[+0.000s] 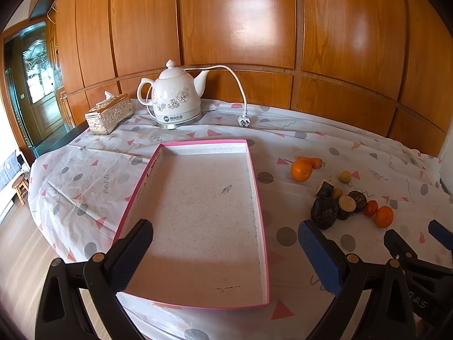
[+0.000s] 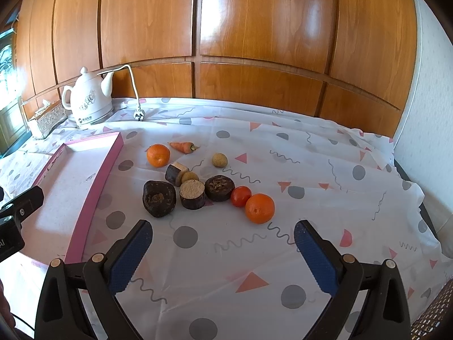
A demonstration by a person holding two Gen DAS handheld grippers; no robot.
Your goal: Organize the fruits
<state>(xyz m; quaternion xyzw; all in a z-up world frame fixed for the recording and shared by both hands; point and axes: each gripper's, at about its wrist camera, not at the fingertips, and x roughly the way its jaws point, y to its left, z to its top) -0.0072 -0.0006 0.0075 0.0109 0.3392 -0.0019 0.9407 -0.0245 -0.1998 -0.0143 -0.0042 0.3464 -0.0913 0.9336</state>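
Note:
A pink-rimmed shallow box (image 1: pixel 256 187) lies empty on the patterned tablecloth; its right rim also shows in the right wrist view (image 2: pixel 96 182). My left gripper (image 1: pixel 225 252) is open above the box's near end. To the right of the box lies a cluster: two oranges (image 2: pixel 260 208) (image 2: pixel 158 155), a small tomato (image 2: pixel 240 196), a carrot (image 2: pixel 182 146), dark brown cut pieces (image 2: pixel 159 198) and small yellowish fruits (image 2: pixel 219 160). My right gripper (image 2: pixel 222 250) is open and empty, just in front of the cluster. The cluster also shows in the left wrist view (image 1: pixel 346 204).
A white ceramic kettle (image 1: pixel 177 96) with cord and plug (image 1: pixel 244 120) stands at the back, with a tissue box (image 1: pixel 109 114) to its left. A wood-panelled wall runs behind the table. The table edge drops to the floor at left (image 1: pixel 17 243).

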